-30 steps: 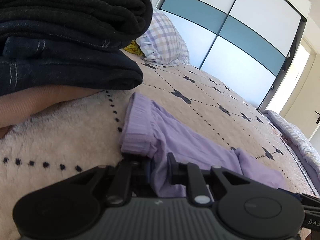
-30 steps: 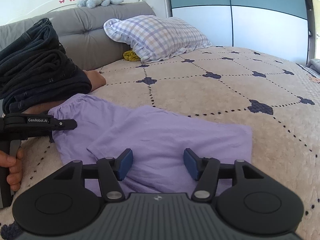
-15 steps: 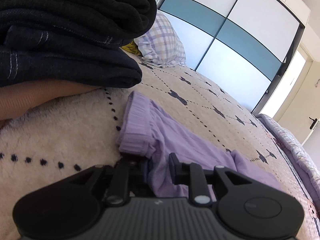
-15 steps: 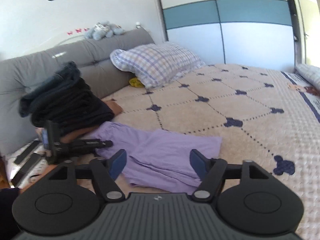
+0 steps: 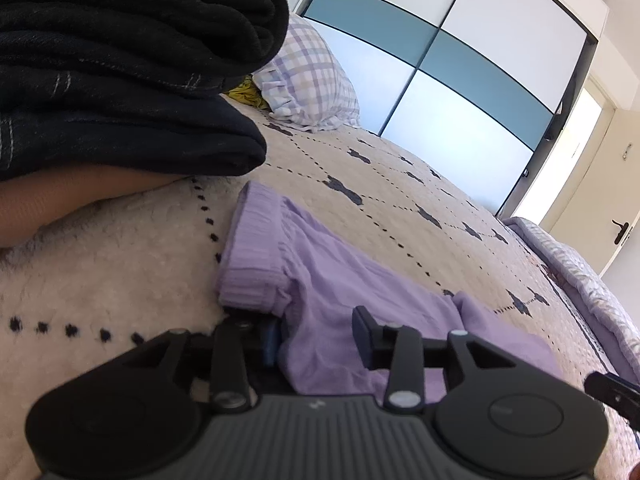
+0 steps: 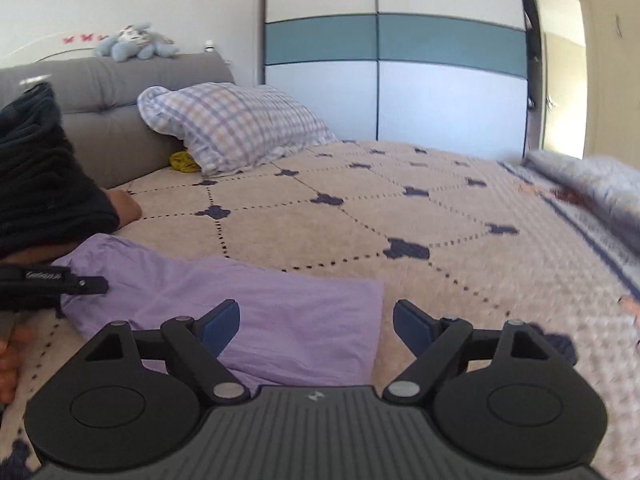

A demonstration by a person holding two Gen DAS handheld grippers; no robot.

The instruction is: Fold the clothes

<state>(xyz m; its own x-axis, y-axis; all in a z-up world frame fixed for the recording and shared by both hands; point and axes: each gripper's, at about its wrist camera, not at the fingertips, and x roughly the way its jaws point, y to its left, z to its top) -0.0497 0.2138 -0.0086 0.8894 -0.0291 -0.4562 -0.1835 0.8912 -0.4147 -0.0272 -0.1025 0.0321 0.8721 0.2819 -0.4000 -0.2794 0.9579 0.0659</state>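
The left gripper (image 5: pixel 318 334) has its jaws spread around the ribbed waistband end of 1 pair of lilac shorts (image 5: pixel 332 292), fabric between them. The right gripper (image 6: pixel 316 324) hovers with jaws spread wide above the shorts' other end. The shorts lie flat on a beige quilted bed (image 6: pixel 360 216), just beside 1 stack of dark folded clothes (image 5: pixel 120 60). Beyond the shorts: 1 checked pillow (image 6: pixel 236 124), 1 grey headboard (image 6: pixel 120 88), 1 wardrobe (image 6: pixel 400 76).
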